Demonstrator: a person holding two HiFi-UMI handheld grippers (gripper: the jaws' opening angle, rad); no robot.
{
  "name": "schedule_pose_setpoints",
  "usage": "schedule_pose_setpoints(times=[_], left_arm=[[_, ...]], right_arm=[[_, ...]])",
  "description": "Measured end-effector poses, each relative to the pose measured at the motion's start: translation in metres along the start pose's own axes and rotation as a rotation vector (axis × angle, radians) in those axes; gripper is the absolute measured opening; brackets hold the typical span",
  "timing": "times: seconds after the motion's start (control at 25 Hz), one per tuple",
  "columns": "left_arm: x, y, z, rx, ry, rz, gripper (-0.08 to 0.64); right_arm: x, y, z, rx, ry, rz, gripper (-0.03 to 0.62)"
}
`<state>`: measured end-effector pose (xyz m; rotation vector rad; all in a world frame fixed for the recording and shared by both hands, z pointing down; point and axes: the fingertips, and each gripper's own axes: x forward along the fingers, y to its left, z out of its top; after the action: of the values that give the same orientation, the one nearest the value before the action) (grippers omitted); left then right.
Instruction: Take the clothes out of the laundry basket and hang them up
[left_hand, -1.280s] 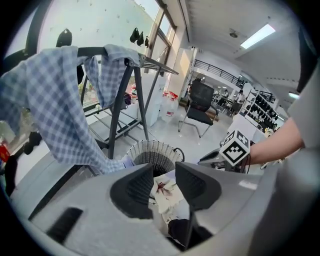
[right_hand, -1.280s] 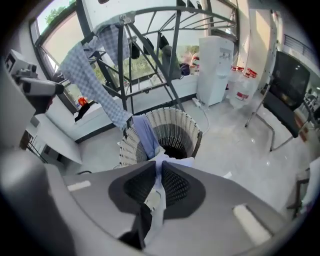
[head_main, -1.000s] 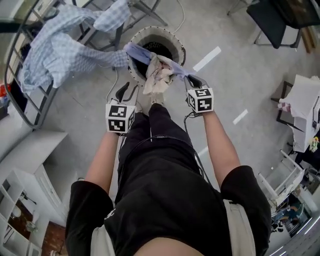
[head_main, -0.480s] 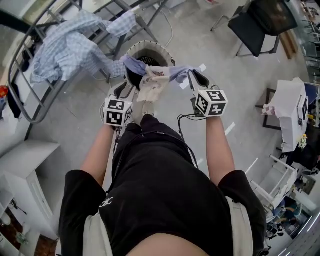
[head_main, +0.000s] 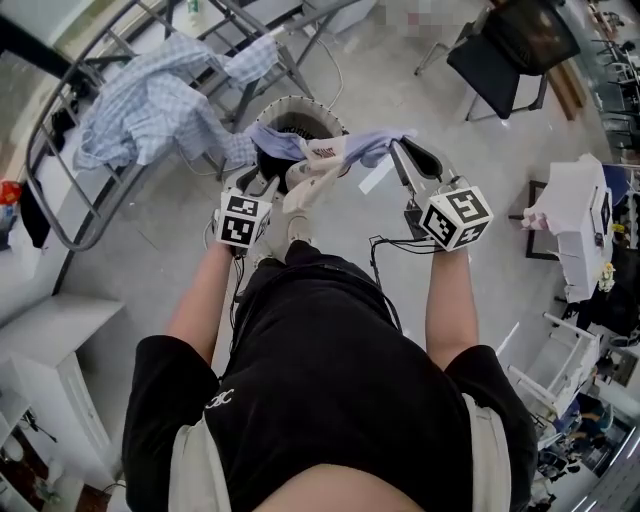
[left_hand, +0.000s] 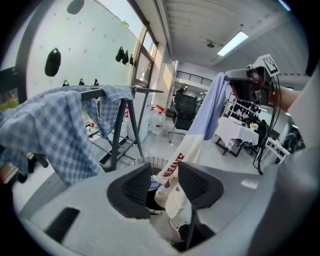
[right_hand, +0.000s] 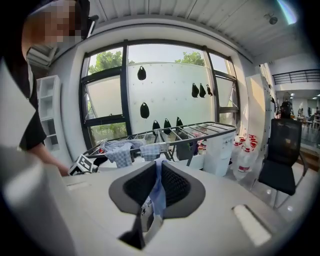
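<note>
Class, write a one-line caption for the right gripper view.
The right claw pinches a pale blue garment before the drying rack.

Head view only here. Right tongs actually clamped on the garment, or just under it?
Observer: Clamped. The right gripper view shows the right tongs shut on a blue fold of the garment.
Operator: Left side?
Observer: The left tongs are opening. The garment's cream part with red lettering hangs between the jaws, with a gap at the left pad.
Operator: Room on the rack?
Observer: Looks so. In the right gripper view, the bars of the drying rack past the checked cloth show bare.
</note>
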<state>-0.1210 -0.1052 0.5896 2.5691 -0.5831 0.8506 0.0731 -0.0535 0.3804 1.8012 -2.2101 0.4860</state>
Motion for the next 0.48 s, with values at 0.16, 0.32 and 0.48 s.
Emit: schedule_pose_setpoints(times=[0.16,0.32,0.48], left_arm=[[0.030,0.002,0.000,0.106,0.046,-0.075,0.195],[0.065,-0.003,0.003,0.202,0.091,-0.163,0.202],[0.107,-0.010,0.000,0.317,0.145,-0.262,0.206]], right_arm=[[-0.008,0.004,0.001,0.001,-0.001,0.005,0.048],[-0.020,0.002,0.004,0.024,-0.002,-0.005,0.048],[-0.024,-0.002,0.011,0.028,0.003,0.001,0.048]])
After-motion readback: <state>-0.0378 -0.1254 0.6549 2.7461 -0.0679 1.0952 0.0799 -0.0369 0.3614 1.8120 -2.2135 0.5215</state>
